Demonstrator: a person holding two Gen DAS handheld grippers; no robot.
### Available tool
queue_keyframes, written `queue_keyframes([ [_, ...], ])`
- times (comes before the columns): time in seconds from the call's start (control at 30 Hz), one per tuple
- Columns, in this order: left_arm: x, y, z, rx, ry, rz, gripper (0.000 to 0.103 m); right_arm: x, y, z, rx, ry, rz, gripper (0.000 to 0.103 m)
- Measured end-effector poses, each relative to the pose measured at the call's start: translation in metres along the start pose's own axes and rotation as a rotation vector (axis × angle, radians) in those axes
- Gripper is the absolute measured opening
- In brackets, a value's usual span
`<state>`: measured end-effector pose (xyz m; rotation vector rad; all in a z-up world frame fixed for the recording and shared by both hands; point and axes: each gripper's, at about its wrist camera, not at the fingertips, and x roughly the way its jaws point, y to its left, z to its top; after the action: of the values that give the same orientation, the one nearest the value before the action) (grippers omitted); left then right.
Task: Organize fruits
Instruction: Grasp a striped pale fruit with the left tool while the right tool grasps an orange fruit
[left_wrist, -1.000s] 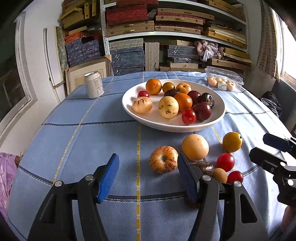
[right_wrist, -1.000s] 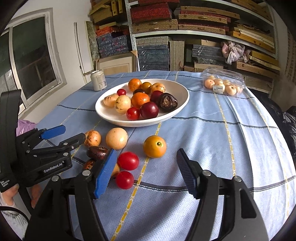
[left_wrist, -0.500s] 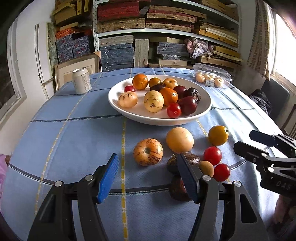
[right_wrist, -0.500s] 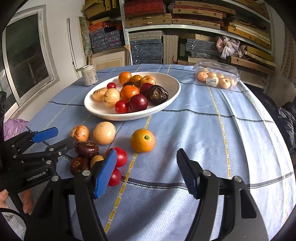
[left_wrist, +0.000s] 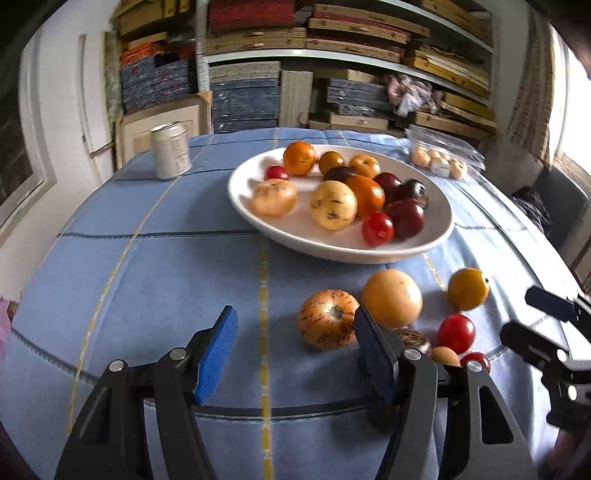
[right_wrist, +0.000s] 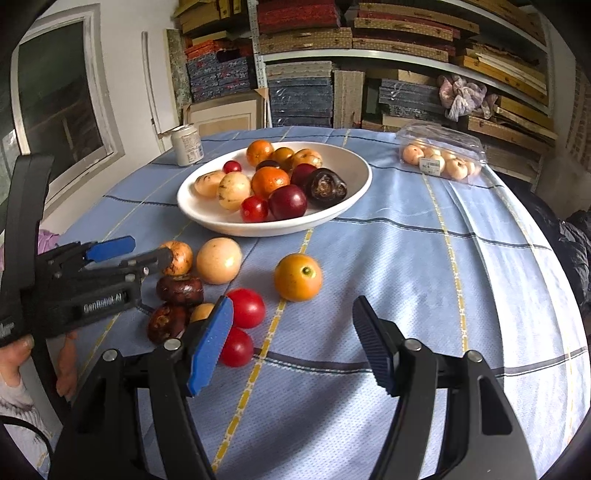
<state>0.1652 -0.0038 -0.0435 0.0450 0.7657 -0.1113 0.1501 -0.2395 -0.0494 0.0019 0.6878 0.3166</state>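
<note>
Blue-padded, the left tool (left_wrist: 293, 347) hangs tilted down, jaws wide and empty; the striped fruit (left_wrist: 328, 319) lies at one o'clock off its right pad, the white bowl (left_wrist: 258, 218) beyond at twelve. A clumsy close could nudge round fruit rolling across the bench (left_wrist: 147, 266). Right view: the right tool (right_wrist: 291, 341) hovers likewise wide, empty, with the tomatoes (right_wrist: 245, 308) at ten o'clock.

Quick count: one white bowl (right_wrist: 354, 201) with eleven fruits in it, eight loose fruits on the tablecloth beside it, including two red tomatoes (right_wrist: 246, 308) and two dark brown ones (right_wrist: 180, 290). One drink can (right_wrist: 187, 144), one clear plastic pack (right_wrist: 441, 154) of small pale fruits.
</note>
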Motion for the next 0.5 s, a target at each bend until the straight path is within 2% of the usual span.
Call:
queue_keyframes([
  [0.13, 0.004, -0.007, 0.002, 0.026, -0.001, -0.001, 0.065, 0.008, -0.003, 0.004, 0.006, 0.010, -0.012, 0.066],
  [0.27, 0.014, -0.002, 0.006, -0.007, 0.034, -0.029, 0.062, 0.021, -0.002, 0.012, 0.000, 0.021, -0.024, 0.066],
  [0.4, 0.015, -0.002, 0.005, -0.007, 0.047, -0.064, 0.043, 0.036, -0.006, 0.018, 0.022, 0.048, -0.015, 0.066],
  [0.5, 0.013, -0.002, 0.004, 0.002, 0.047, -0.065, 0.041, 0.046, -0.009, 0.021, 0.037, 0.069, -0.004, 0.066],
])
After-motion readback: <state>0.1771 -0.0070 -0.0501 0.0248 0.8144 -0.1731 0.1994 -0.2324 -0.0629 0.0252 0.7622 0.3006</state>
